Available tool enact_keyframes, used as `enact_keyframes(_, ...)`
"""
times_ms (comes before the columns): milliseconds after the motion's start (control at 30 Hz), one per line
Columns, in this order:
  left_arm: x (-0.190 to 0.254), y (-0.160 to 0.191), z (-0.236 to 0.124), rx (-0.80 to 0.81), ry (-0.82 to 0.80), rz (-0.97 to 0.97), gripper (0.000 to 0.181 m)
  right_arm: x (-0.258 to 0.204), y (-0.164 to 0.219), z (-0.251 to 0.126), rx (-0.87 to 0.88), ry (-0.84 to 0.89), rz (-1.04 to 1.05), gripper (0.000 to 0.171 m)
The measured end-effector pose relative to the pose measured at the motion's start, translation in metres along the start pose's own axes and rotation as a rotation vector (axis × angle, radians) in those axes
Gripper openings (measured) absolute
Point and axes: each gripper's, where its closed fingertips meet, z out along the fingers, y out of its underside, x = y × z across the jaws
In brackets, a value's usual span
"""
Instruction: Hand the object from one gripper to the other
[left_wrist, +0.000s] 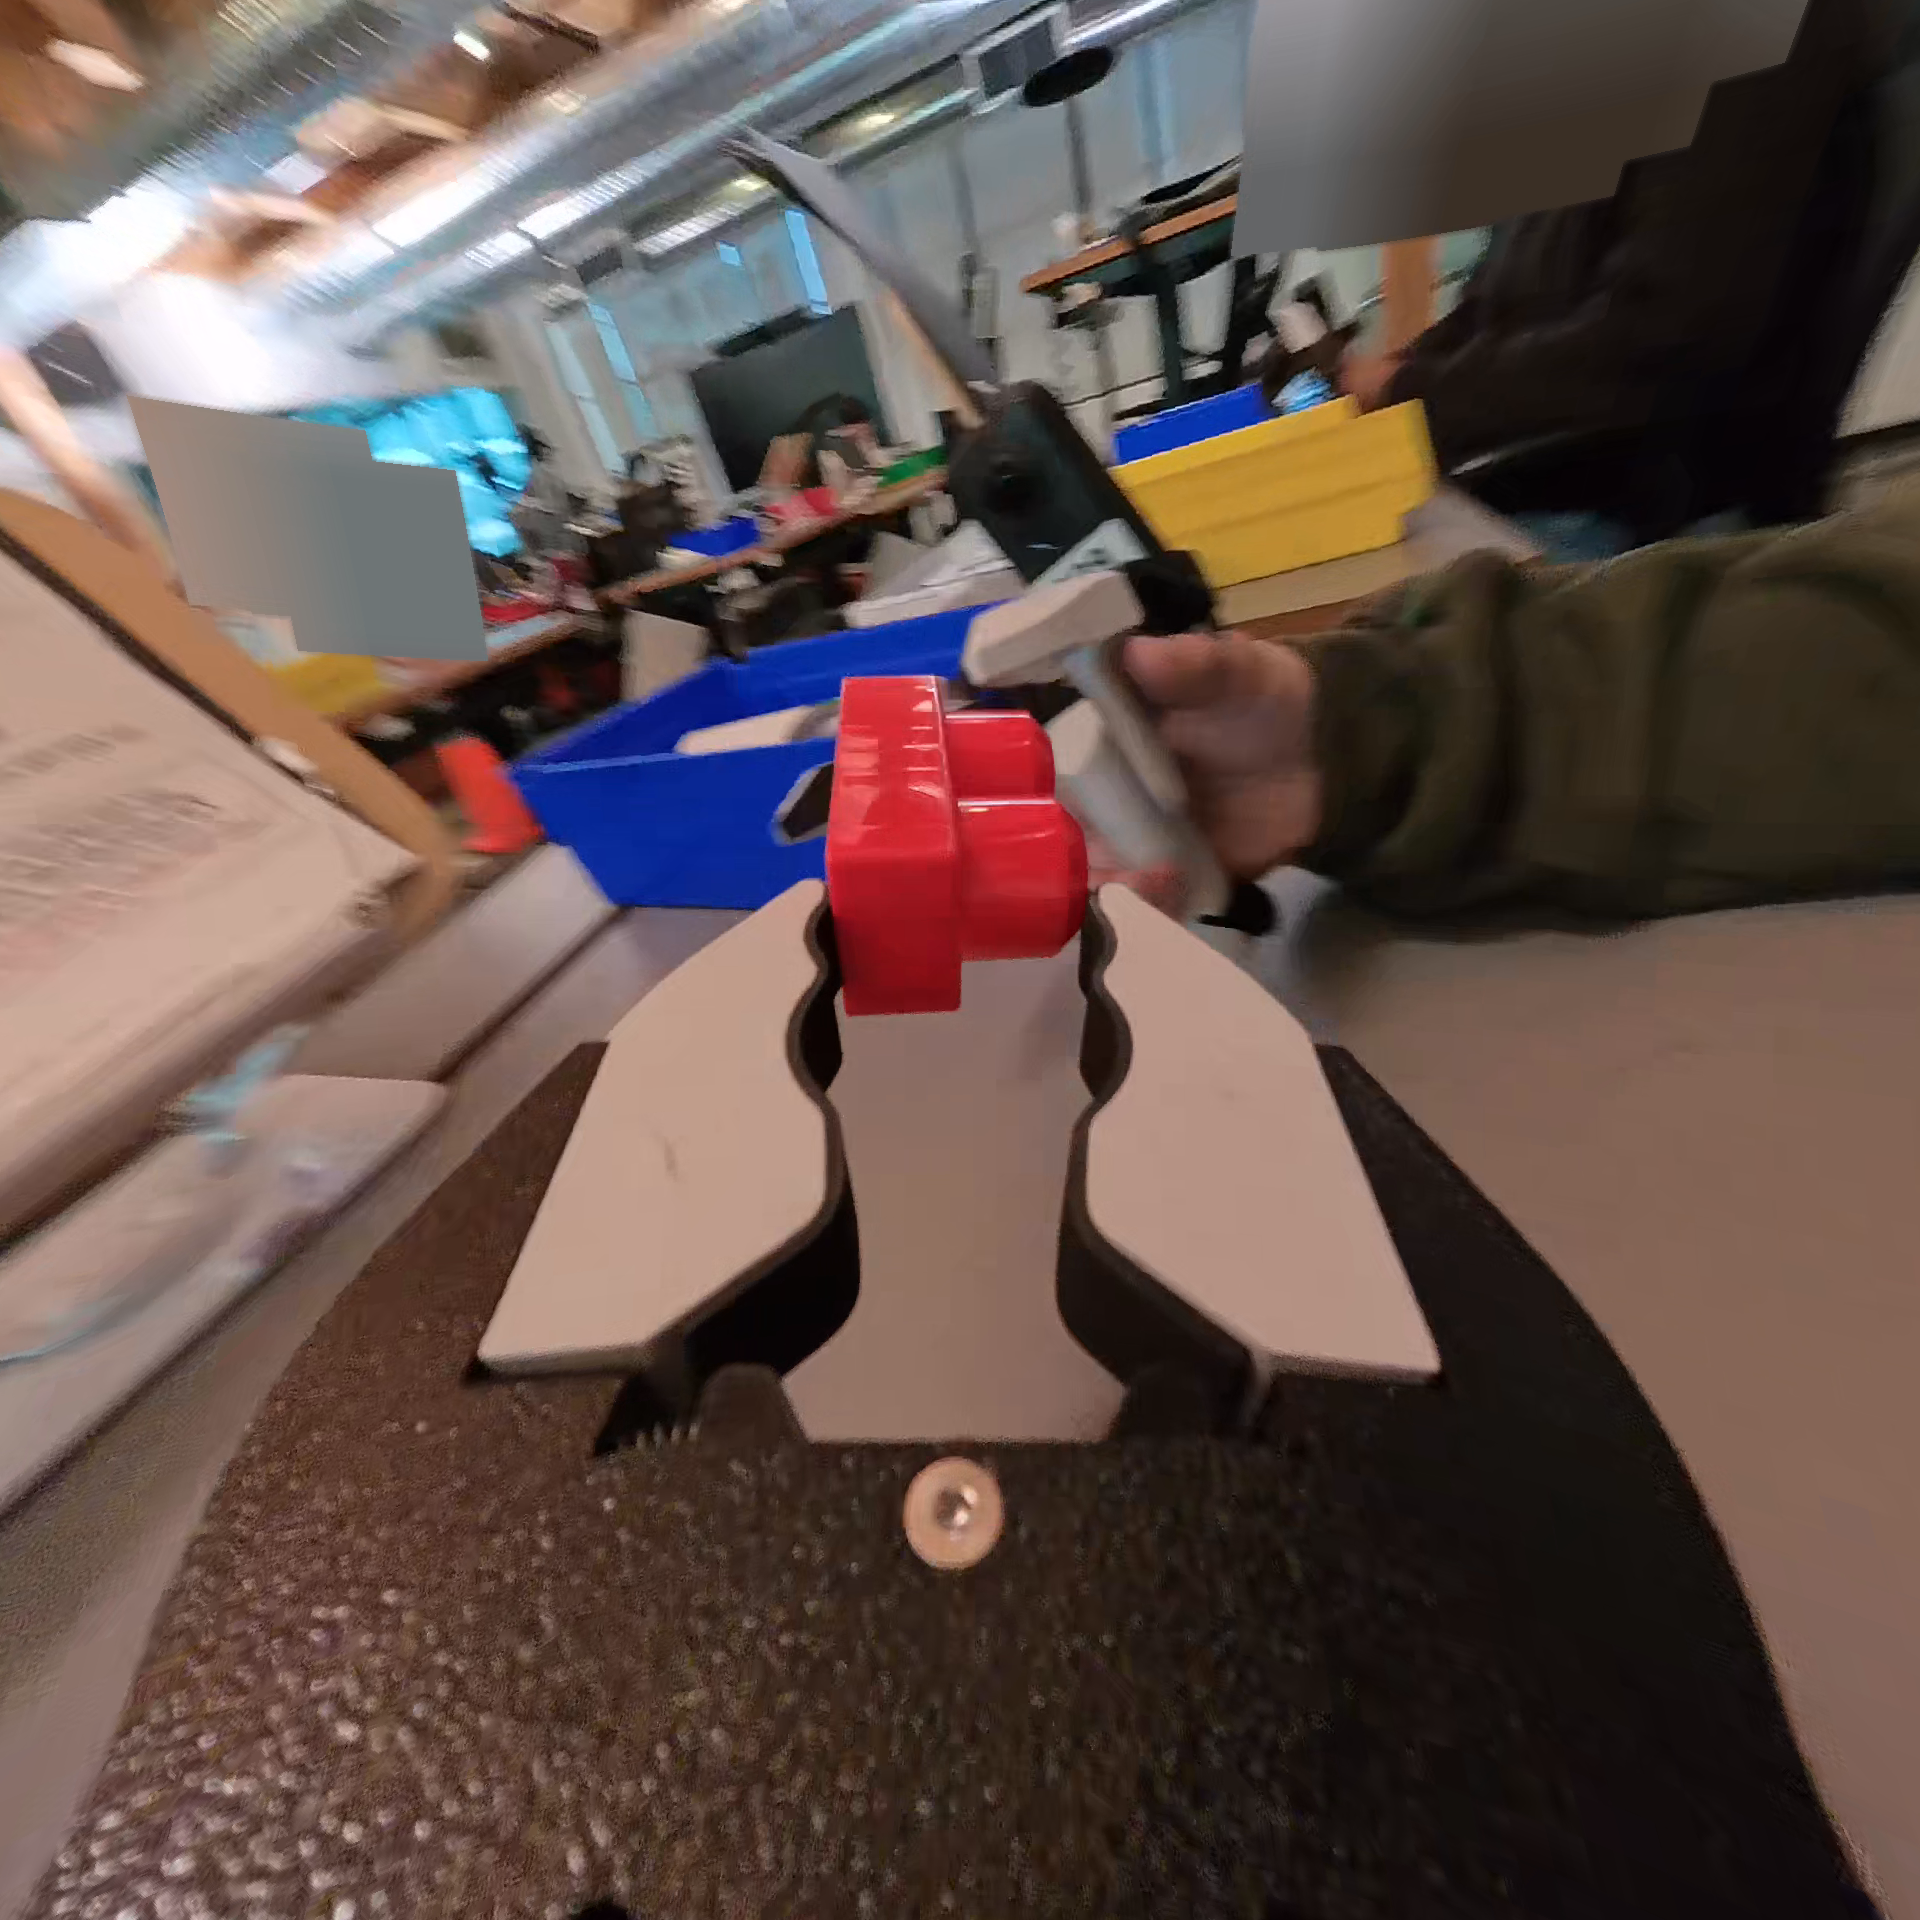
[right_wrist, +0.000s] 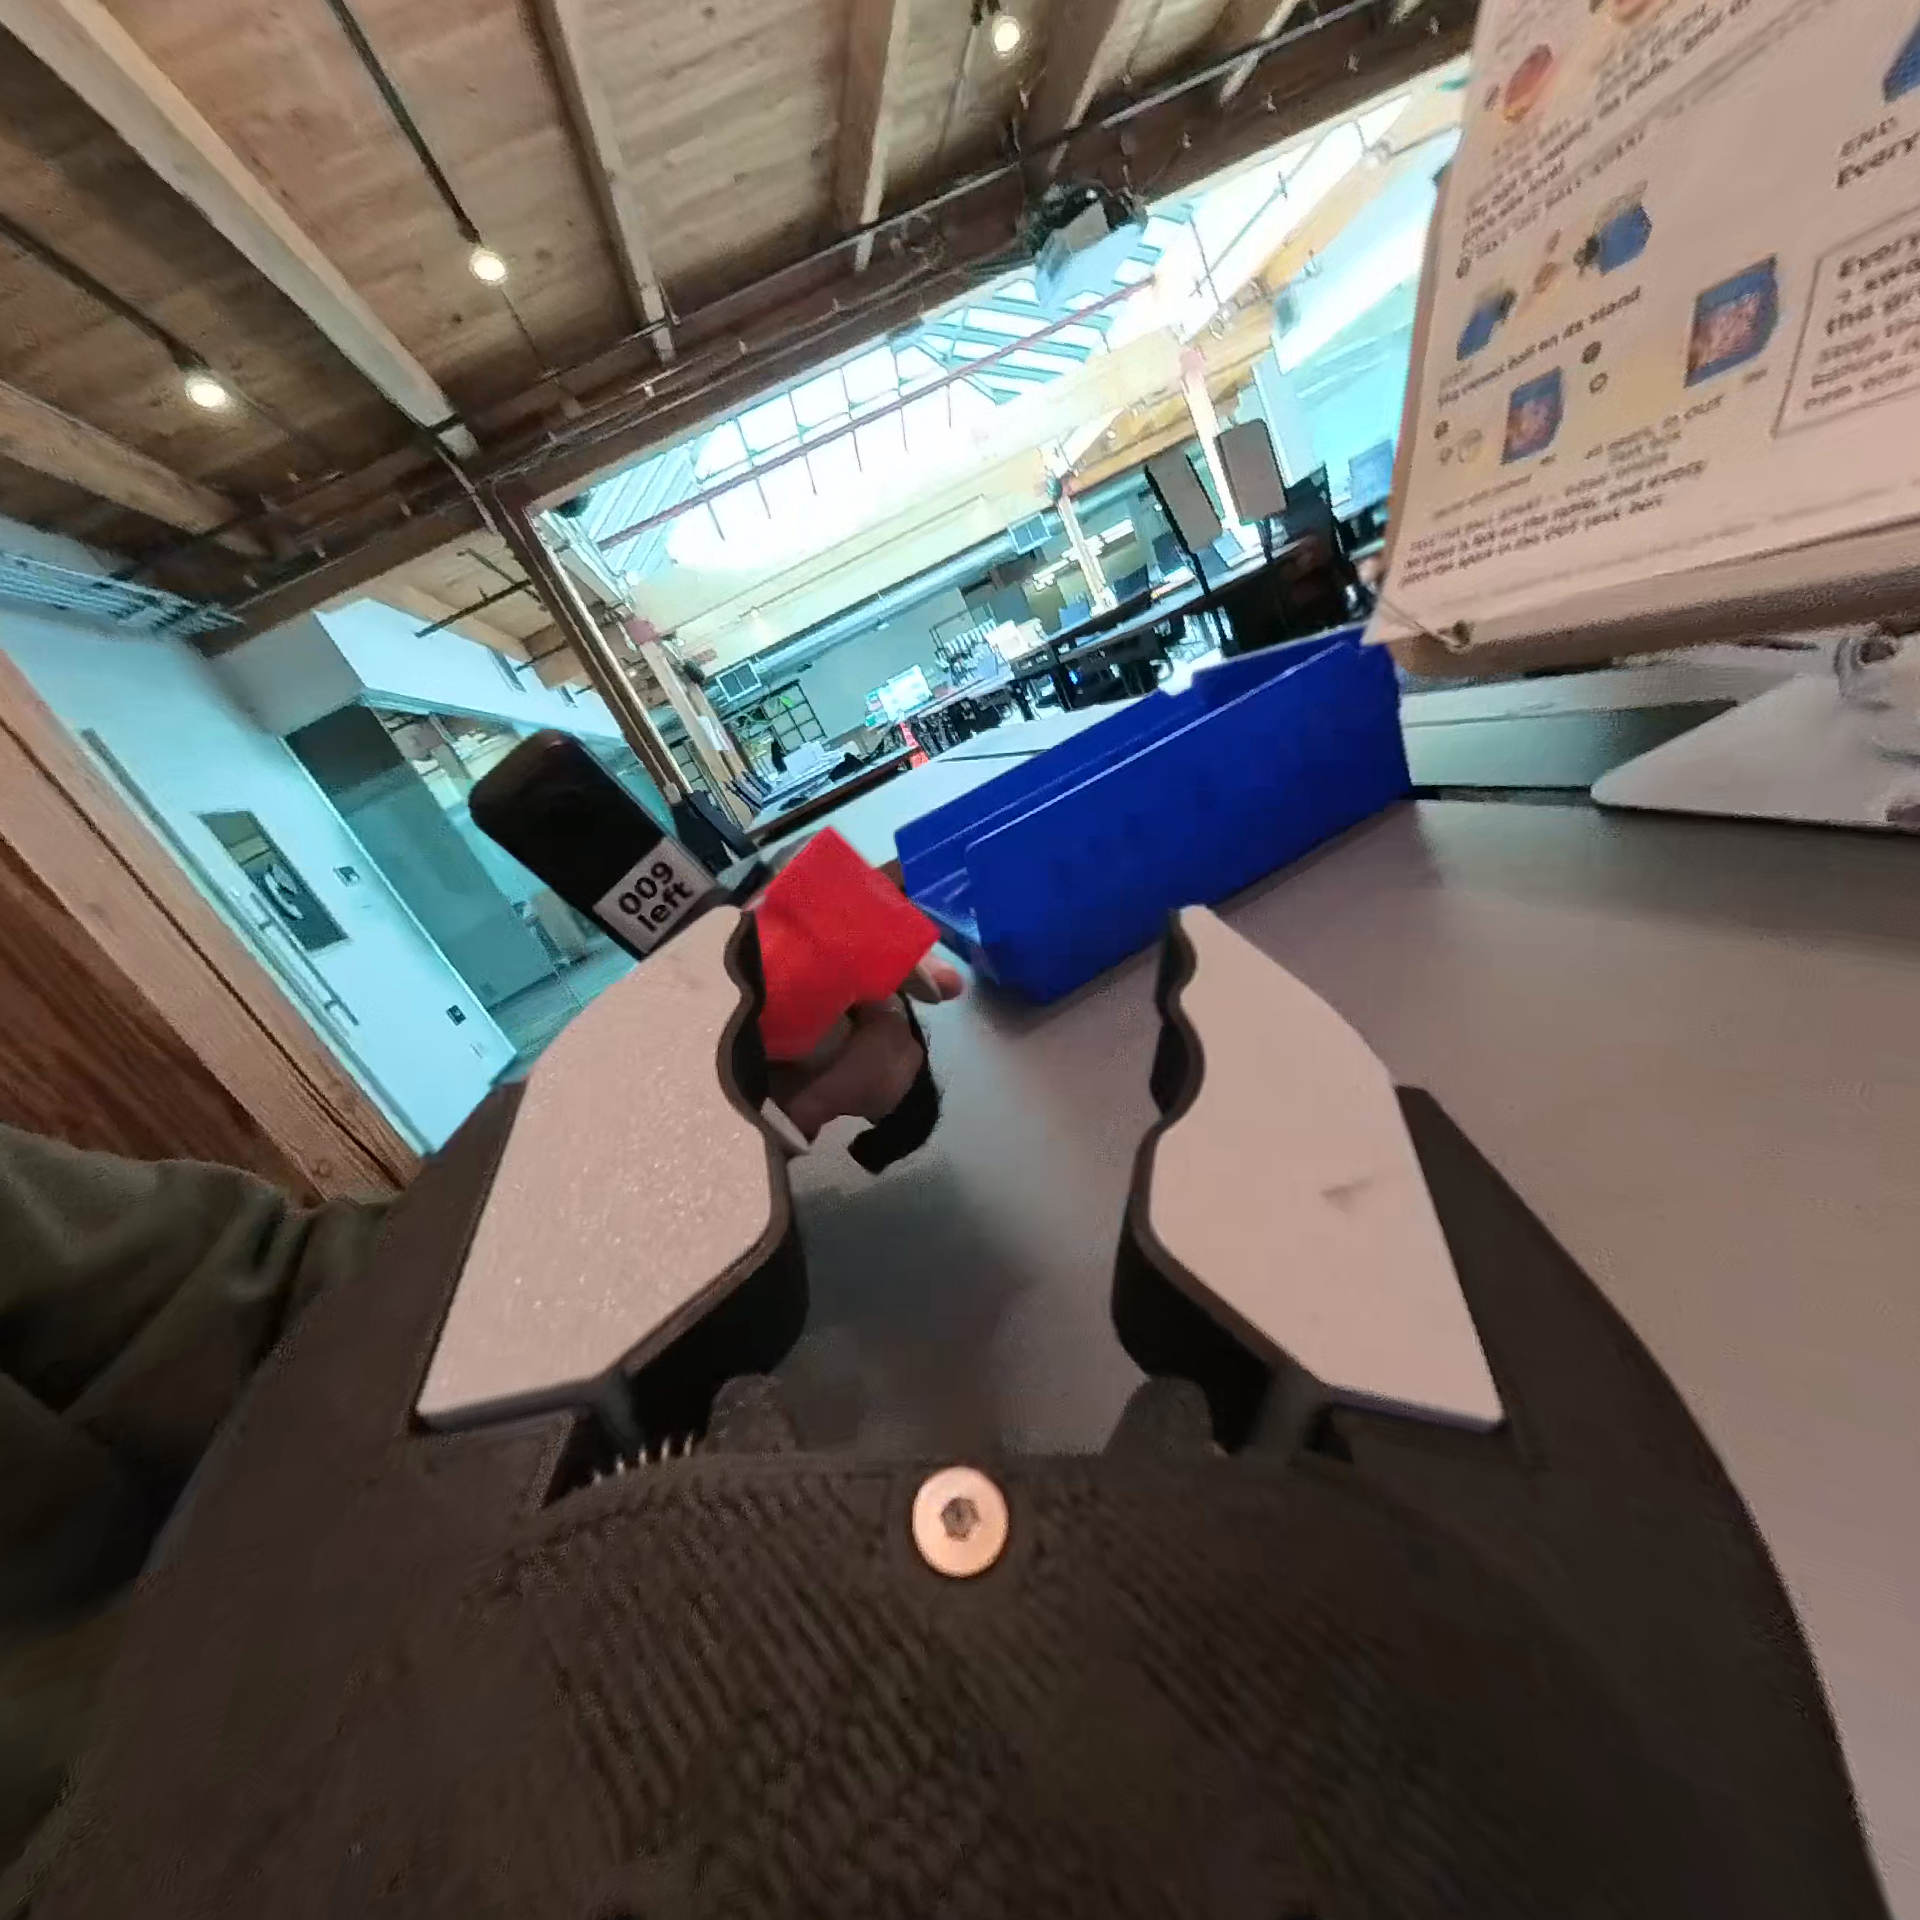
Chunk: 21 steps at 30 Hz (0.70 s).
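A red plastic building brick (left_wrist: 940, 842) with round studs sits pinched between the tips of the left gripper (left_wrist: 956, 925), held above the grey tabletop (left_wrist: 1558, 1091) in front of a blue bin (left_wrist: 675, 821). The right gripper (right_wrist: 961, 935), jaws spread wide and empty, faces the brick from close by, its left finger just beside the red block (right_wrist: 831, 925) in its own view. The brick looks light, rigid and glossy, so probably slippery under smooth pads; it seems sturdy enough to take a firm squeeze. The flat side walls of its body, left exposed above the holding tips, appear the surest place for the receiving gripper to close, rather than the rounded studs.
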Motion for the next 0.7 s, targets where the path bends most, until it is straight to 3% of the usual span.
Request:
enact_keyframes(67, 0.004, 0.000, -0.005, 0.014, 0.083, -0.145, 0.043, 0.012, 0.007, -0.002, -0.045, 0.055, 0.142, 0.084)
enact_keyframes(133, 0.011, -0.006, -0.009, 0.055, 0.191, -0.290, 0.043, -0.003, 0.015, 0.001, -0.104, -0.078, 0.187, 0.084)
enact_keyframes(200, 0.009, -0.005, -0.009, 0.047, 0.221, -0.415, 0.043, -0.018, 0.021, 0.004, -0.135, -0.162, 0.094, 0.080)
enact_keyframes(300, 0.009, 0.007, -0.008, -0.030, 0.232, -0.507, 0.043, -0.021, 0.019, 0.009, -0.107, -0.069, -0.225, 0.093)
enact_keyframes(367, 0.012, 0.012, -0.007, -0.063, 0.246, -0.512, 0.043, -0.026, 0.020, 0.010, -0.114, -0.048, -0.406, 0.084)
enact_keyframes(433, 0.014, 0.011, -0.006, -0.058, 0.252, -0.505, 0.043, -0.026, 0.027, 0.012, -0.164, -0.034, -0.438, 0.079)
enact_keyframes(533, 0.016, 0.011, -0.006, -0.064, 0.258, -0.490, 0.043, -0.033, 0.039, 0.012, -0.205, -0.120, -0.380, 0.048)
enact_keyframes(700, 0.014, 0.009, -0.005, -0.035, 0.235, -0.448, 0.043, -0.033, 0.041, 0.011, -0.251, -0.147, -0.275, 0.045)
